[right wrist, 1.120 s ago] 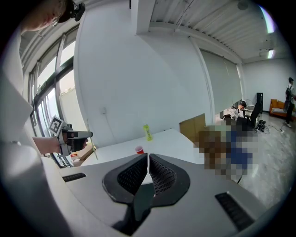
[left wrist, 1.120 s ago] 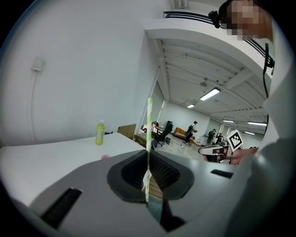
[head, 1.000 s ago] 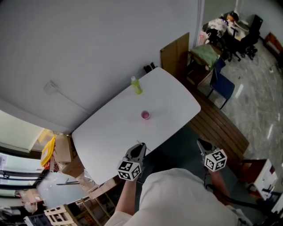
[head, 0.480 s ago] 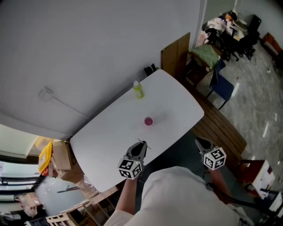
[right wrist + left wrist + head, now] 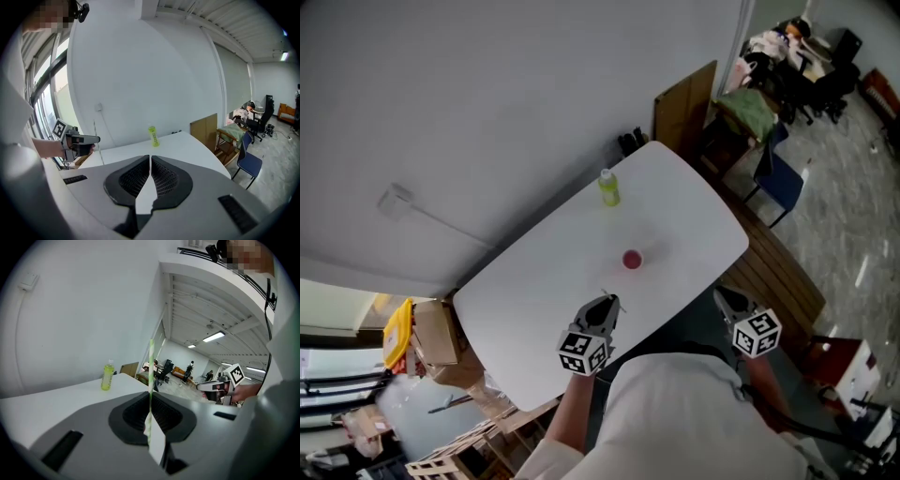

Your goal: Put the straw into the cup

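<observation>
Over the last second the white table (image 5: 534,281) has been brought nearer, and the pink cup (image 5: 632,260) at frame centre is now seen closer to the left gripper (image 5: 607,304), whose jaws are clamped on the upright straw (image 5: 151,373). The right gripper (image 5: 724,298) is held closed and empty at lower right. The approach is judged under way, with insertion not yet begun.

The left gripper (image 5: 603,307) is held forward, its jaws closed on a thin straw (image 5: 151,371) that is kept upright between them. The right gripper (image 5: 727,302) is held forward, well apart from it, its jaws pressed together on nothing.
</observation>
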The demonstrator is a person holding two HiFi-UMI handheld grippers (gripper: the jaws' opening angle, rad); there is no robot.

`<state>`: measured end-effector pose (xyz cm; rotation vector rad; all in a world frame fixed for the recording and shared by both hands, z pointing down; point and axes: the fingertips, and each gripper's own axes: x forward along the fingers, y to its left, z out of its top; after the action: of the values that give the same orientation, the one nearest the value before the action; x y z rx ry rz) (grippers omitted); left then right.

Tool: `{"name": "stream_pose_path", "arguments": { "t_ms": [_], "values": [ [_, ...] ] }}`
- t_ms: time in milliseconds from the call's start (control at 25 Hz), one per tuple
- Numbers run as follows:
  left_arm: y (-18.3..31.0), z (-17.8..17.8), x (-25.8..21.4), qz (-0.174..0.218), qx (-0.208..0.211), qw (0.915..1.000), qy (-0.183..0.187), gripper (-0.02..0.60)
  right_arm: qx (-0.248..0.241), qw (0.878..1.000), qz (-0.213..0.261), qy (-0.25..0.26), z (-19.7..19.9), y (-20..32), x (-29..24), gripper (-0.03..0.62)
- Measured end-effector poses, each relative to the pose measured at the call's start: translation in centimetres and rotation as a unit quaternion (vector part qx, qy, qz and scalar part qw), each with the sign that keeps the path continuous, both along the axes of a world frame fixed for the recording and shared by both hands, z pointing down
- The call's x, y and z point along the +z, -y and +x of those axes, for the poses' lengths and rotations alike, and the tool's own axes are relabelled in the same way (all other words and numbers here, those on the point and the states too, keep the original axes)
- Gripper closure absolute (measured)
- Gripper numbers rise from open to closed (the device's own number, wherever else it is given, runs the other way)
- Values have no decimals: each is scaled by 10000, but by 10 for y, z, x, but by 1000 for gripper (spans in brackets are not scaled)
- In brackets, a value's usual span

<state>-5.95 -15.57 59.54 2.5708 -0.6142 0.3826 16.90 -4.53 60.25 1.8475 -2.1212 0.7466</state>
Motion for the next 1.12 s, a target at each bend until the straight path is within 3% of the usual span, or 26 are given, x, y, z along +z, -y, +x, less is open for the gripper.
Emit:
{"name": "stream_pose_path", "arguments": {
  "t_ms": [200, 440, 720, 1120],
  "values": [
    [6, -1, 6, -49, 147, 9999, 35, 566, -81, 10000, -1, 44, -16, 19, 1, 557],
    [10, -3, 1, -35, 33, 10000, 4, 566, -200, 9998, -51, 27, -19, 26, 0, 557],
    [9, -7, -2, -23, -382, 9993, 11, 566, -490, 9986, -121, 173, -17, 34, 9, 557],
    [26, 10, -8, 39, -1135, 9935, 98, 566, -1270, 9911, -215, 343, -2, 78, 14, 557]
  ]
}}
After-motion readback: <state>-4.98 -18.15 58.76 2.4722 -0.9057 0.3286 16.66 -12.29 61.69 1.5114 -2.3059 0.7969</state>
